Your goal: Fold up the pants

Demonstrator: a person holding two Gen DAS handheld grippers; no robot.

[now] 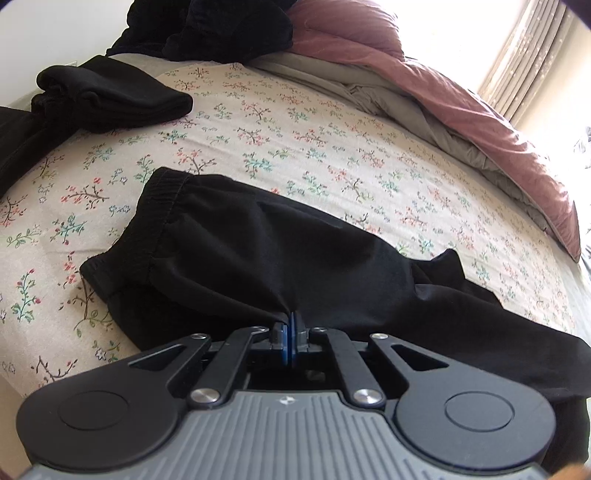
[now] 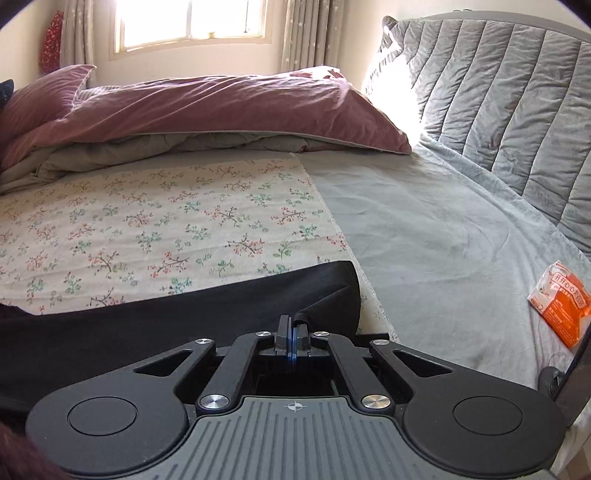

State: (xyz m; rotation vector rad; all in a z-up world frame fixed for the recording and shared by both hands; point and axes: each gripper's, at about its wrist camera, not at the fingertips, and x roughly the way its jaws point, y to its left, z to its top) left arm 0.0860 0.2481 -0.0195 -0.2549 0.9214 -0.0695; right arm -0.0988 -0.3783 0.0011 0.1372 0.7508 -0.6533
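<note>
Black pants lie across the floral sheet, elastic waistband at the left. My left gripper is shut on a pinch of the pants fabric near their near edge. In the right wrist view the pants leg stretches to the left, its end near the floral sheet's right edge. My right gripper is shut on the leg end fabric.
A folded black garment and a black pile lie at the far left. A pink duvet is heaped along the far side. A grey blanket, a padded headboard and an orange packet are on the right.
</note>
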